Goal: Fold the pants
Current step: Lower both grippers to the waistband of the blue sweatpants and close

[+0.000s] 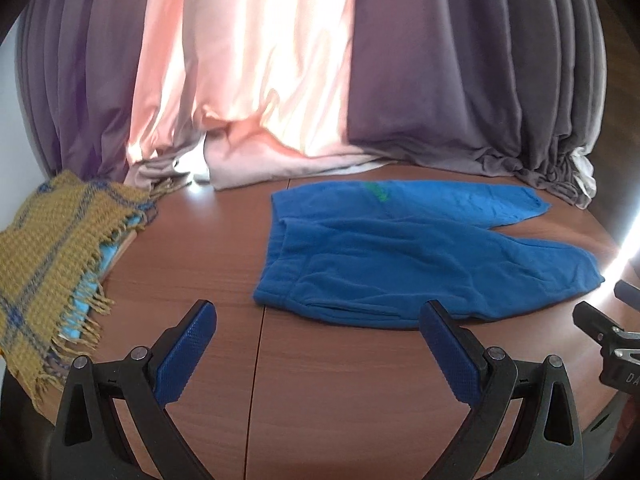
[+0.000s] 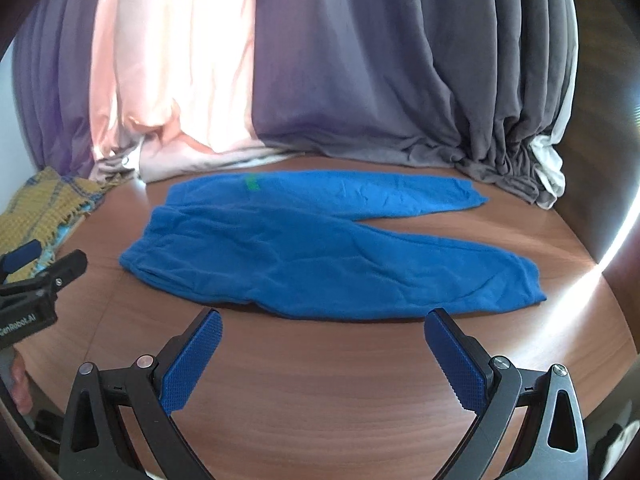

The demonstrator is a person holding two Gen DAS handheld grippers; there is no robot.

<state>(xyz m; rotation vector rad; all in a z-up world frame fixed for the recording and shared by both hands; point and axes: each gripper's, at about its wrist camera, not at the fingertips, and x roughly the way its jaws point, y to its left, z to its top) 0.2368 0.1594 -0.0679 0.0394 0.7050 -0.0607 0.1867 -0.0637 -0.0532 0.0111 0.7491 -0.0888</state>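
Blue pants point(image 1: 400, 248) lie flat on the brown wooden table point(image 1: 320, 392), waistband to the left, both legs spread to the right; they also show in the right wrist view point(image 2: 320, 248). A small green mark point(image 2: 252, 182) sits on the far leg. My left gripper point(image 1: 318, 312) is open and empty, just short of the pants' near edge by the waistband. My right gripper point(image 2: 322, 320) is open and empty, just short of the near leg's edge. The right gripper's side shows at the right of the left wrist view point(image 1: 612, 336).
A yellow and blue plaid scarf point(image 1: 52, 248) with fringe lies over a light blue cloth at the table's left. Purple, pink and grey curtains point(image 1: 280, 80) hang behind the table and bunch on its far edge. The table's curved right edge point(image 2: 600, 280) is sunlit.
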